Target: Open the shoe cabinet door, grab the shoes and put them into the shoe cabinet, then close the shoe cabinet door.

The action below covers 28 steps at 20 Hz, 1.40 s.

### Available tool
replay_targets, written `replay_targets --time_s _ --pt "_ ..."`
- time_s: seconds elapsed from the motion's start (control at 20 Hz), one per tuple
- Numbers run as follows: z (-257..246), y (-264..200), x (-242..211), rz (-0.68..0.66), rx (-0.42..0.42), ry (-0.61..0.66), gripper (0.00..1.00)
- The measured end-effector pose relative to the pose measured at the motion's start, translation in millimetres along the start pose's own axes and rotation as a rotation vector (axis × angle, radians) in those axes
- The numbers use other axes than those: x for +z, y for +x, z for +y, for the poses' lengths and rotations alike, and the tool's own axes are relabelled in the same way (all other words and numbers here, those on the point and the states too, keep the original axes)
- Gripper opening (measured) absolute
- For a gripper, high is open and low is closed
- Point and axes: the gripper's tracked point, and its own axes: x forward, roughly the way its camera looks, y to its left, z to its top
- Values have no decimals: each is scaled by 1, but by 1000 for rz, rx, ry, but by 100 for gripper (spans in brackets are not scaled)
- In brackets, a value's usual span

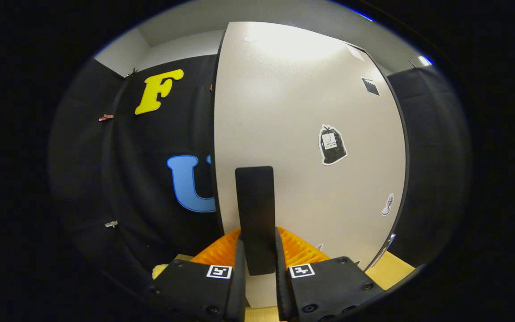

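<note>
**Fingers clamped on the door handle**

1. Gripper: The two fingers stand close together, one on each side of the handle. Both appear to press on the handle's lower end.

2. Handle: A dark, upright, flat bar with rounded corners. It is mounted on the door, near the door's left edge. Its lower end sits between the fingers; its upper part rises above them.

3. Door: A pale, smooth panel with a dark rim. It stands directly ahead of the fingers. Whether it is fully shut or slightly ajar cannot be told from this view.

4. Markings on the door: A sticker showing a dark bag sits to the right of the handle and higher up. A small dark sticker lies further up, near the right edge. A small pale sticker lies lower down, also near the right edge.

5. Surroundings: The black cloth wall hangs to the left of the door and continues on its right. A light wooden floor shows below the door's lower right corner.
</note>
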Motion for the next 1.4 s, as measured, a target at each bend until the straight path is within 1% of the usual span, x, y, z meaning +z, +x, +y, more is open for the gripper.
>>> replay_targets --time_s 0.1,0.25,0.5,0.65,0.85,0.95,1.1,1.4 --pt "-11 -23 1 4 25 16 32" --pt "-20 -44 2 11 68 28 32" --pt "-35 -76 2 36 195 45 32" --pt "-51 -105 2 38 270 40 31" --pt "-79 -131 4 40 337 39 32" --pt "-94 -143 6 46 358 41 32" --pt "-121 -159 8 51 366 55 31" --pt "-171 -182 11 36 335 50 31"
